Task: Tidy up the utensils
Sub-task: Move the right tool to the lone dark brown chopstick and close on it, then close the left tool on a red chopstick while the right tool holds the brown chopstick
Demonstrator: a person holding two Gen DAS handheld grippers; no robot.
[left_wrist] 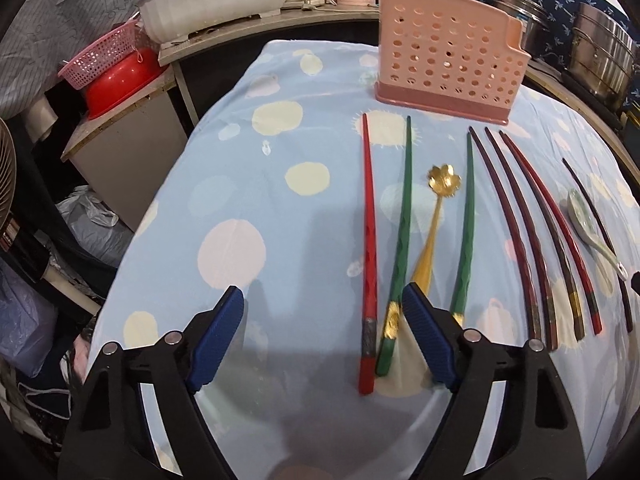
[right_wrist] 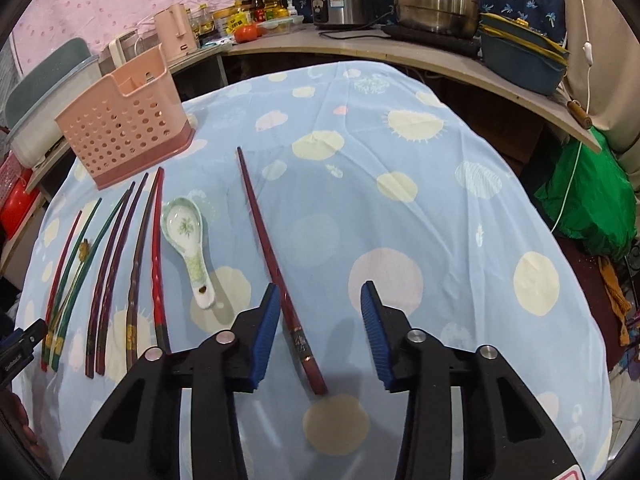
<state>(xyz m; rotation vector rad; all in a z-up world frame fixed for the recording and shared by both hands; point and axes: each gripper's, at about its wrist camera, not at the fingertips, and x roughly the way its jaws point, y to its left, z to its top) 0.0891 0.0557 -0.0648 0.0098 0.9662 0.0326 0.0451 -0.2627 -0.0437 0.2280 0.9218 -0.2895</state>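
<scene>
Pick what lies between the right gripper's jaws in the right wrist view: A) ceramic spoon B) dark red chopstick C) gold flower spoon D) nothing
B: the dark red chopstick runs up between the open jaws of the right gripper, close to the left pad; the ceramic spoon lies apart to its left.

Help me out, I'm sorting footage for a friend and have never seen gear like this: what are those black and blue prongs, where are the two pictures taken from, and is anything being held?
There is no machine here: a person holds a hand-operated claw in each hand, each with a wide-angle camera looking along its two blue-padded fingers.

One picture is from the left claw, the other from the right claw. Both are open and hold nothing.

On the light blue spotted tablecloth lie coloured chopsticks in a row, a gold flower-shaped metal spoon, a white ceramic soup spoon with green pattern and a pink perforated plastic utensil holder. A lone dark red chopstick lies between the right claw's fingers, close to the left pad, not gripped. A bright red chopstick lies between the left claw's fingers.
</scene>
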